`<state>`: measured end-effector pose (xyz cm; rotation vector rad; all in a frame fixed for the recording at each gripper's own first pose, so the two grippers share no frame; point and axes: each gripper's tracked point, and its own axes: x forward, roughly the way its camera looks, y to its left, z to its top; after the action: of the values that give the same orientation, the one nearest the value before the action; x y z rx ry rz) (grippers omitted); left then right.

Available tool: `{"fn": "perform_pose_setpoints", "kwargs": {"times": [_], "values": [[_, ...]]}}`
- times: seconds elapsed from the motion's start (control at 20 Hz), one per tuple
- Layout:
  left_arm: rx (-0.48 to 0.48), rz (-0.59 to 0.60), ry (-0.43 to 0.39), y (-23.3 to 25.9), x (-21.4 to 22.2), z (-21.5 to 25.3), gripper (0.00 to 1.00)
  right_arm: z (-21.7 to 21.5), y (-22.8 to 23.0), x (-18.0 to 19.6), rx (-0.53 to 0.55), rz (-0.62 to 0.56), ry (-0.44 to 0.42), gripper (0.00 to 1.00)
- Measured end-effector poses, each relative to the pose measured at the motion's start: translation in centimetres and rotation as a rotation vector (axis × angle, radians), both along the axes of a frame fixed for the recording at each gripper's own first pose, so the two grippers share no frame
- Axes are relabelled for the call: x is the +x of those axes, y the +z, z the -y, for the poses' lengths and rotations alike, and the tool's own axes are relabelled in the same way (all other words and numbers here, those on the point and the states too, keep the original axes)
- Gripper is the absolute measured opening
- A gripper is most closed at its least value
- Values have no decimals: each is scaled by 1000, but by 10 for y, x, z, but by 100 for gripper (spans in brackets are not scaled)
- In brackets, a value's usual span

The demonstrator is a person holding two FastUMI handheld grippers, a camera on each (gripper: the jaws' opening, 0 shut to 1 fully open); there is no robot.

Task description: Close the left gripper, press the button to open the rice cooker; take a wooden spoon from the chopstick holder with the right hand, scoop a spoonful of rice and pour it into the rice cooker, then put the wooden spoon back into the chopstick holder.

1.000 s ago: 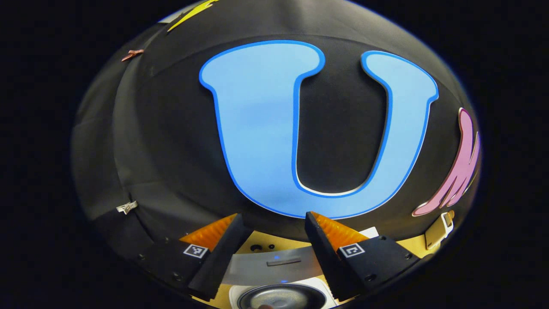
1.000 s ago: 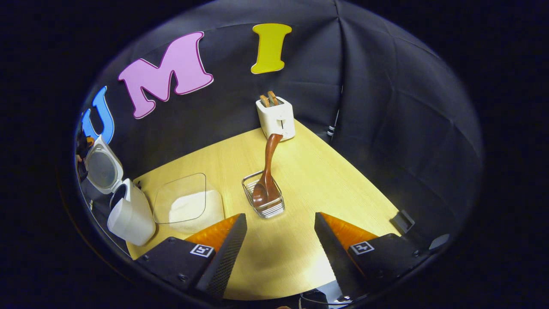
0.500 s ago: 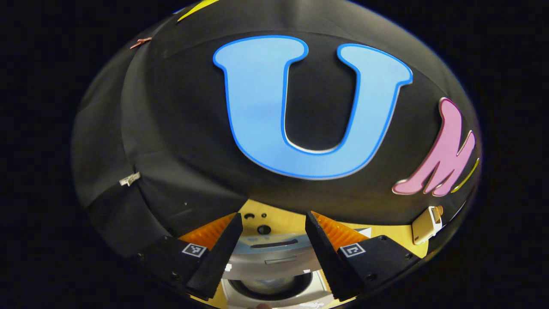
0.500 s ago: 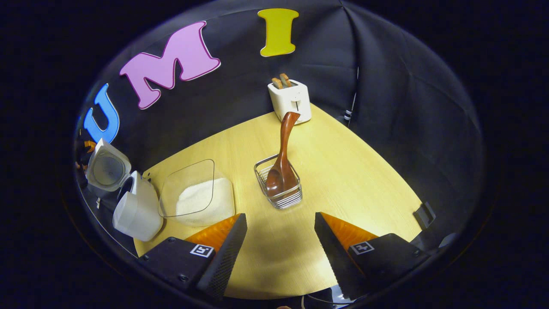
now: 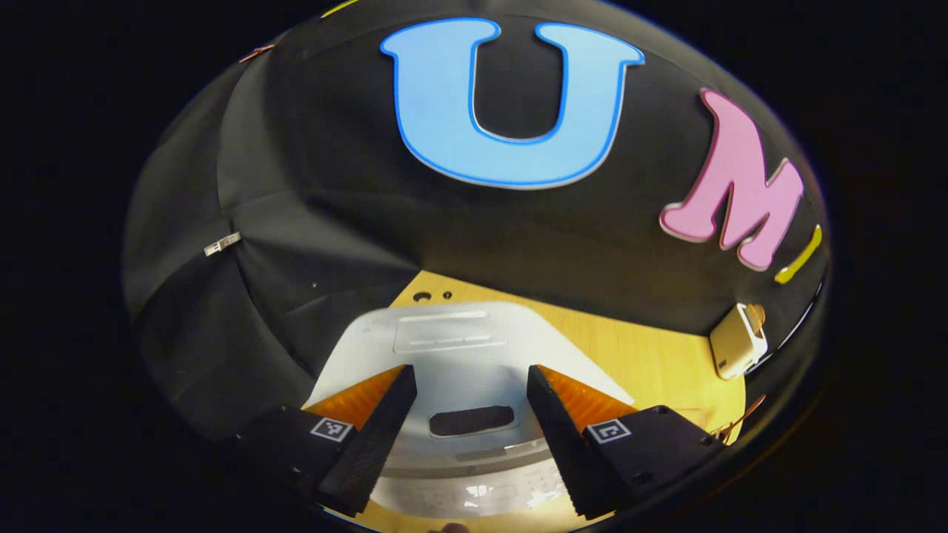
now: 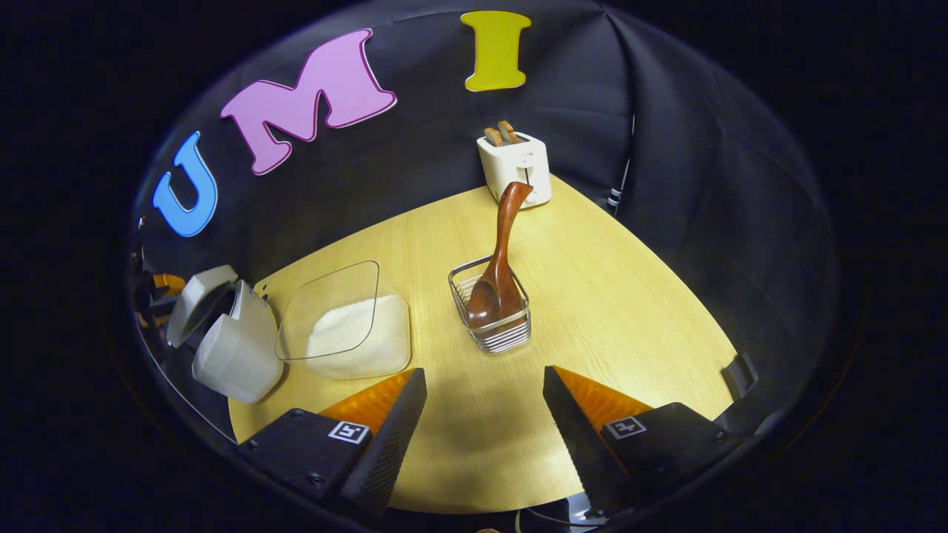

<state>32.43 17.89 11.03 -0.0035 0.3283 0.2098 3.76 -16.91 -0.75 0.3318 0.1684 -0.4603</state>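
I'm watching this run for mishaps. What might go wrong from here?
The rice cooker lid looks only partly raised, so rice might spill on it. The wooden spoon leans in its light wire holder; the open right gripper could tip it. The rice dish sits close by.

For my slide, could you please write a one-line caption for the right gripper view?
Open right gripper faces the wooden spoon standing in the chopstick holder, rice container to its left.
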Motion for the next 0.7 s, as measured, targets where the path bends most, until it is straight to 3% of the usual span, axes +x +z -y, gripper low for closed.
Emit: {"fn": "perform_pose_setpoints", "kwargs": {"times": [0.3, 0.45, 0.7], "values": [[4, -60, 27, -55, -6, 3, 100, 0, -10, -5, 4, -19, 4, 99], [76, -33, 30, -59, -3, 4, 99, 1, -5, 3, -31, -25, 26, 99], [117, 43, 18, -62, 2, 6, 100, -5, 11, 22, -125, -35, 96, 99]]}}
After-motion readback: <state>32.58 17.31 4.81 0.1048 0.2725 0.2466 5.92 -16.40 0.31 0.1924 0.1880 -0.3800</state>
